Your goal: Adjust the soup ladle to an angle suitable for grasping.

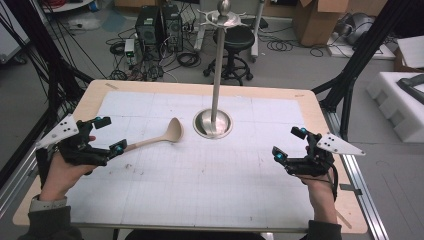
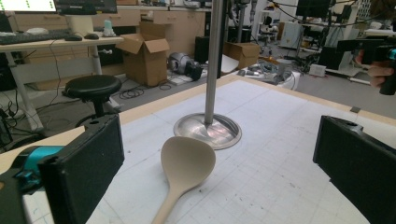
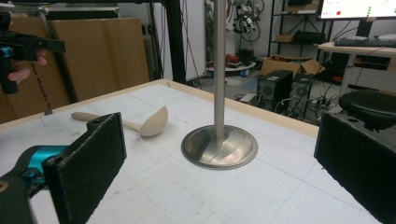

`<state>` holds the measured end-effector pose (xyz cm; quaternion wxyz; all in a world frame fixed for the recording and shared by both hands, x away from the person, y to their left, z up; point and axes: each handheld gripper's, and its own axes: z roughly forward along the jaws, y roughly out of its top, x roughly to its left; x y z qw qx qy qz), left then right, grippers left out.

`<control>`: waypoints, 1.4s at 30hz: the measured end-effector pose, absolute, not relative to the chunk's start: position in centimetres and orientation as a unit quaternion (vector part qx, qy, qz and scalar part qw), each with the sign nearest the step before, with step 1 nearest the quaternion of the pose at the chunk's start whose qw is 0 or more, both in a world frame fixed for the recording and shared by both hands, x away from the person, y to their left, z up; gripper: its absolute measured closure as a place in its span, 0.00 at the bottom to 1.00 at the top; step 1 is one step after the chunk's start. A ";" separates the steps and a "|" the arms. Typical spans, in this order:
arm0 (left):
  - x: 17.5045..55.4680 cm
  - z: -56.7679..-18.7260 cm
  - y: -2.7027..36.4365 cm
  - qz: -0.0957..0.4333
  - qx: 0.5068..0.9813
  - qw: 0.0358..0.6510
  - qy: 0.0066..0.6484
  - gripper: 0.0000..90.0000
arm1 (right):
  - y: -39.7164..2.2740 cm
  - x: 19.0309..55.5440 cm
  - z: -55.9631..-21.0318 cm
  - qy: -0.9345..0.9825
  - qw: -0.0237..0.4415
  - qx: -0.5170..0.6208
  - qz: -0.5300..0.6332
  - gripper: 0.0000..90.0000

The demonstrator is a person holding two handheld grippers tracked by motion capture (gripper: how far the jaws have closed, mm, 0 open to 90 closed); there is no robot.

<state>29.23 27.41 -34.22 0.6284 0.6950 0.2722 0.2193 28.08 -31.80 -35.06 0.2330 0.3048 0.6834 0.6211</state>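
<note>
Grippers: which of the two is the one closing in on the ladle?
The left gripper: its open jaws flank the beige ladle handle's end. The right gripper, also open, hangs apart, beyond the steel stand.

In your left gripper view the beige ladle (image 2: 187, 163) ran off the bottom edge, so its handle end stayed unseen, and the steel stand (image 2: 212, 60) was cut by the top edge. In the high view your left gripper (image 1: 107, 135) covered the ladle's handle end.
</note>
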 end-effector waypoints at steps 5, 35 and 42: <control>29.4 -34.6 27.2 0.213 0.700 0.625 0.270 0.03 | -31.7 28.2 -35.1 0.687 0.231 0.305 0.618 0.01; 33.5 -37.6 26.1 0.204 0.732 0.578 0.298 1.00 | -31.8 28.2 -35.4 0.690 0.218 0.302 0.621 0.01; 35.3 -38.5 25.0 0.189 0.757 0.544 0.309 1.00 | -31.7 28.3 -35.4 0.693 0.212 0.299 0.621 0.01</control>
